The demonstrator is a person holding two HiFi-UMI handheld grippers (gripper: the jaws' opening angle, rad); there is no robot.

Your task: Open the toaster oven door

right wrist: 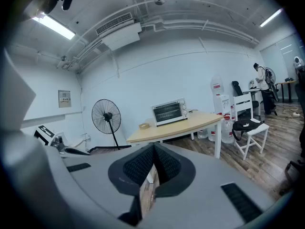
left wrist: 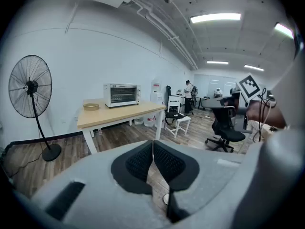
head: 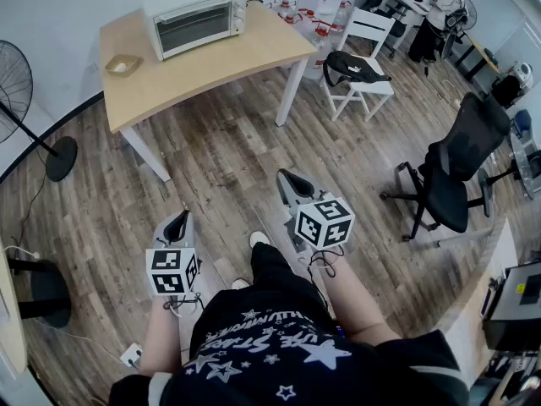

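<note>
Head view puts the toaster oven (head: 196, 15) on the far table (head: 211, 66), well apart from the left gripper (head: 179, 220) and right gripper (head: 292, 180), both closed empty; arriving unopened, they might shove it backward.

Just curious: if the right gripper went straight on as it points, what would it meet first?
Nothing nearby. The shut right gripper aims across the wood-plank floor at the light wooden table, about where the white toaster oven stands; depth is uncertain.

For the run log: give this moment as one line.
stage: away from table, nothing touched | toaster oven: door closed, on wooden table | left gripper: shut, empty | right gripper: shut, empty
</note>
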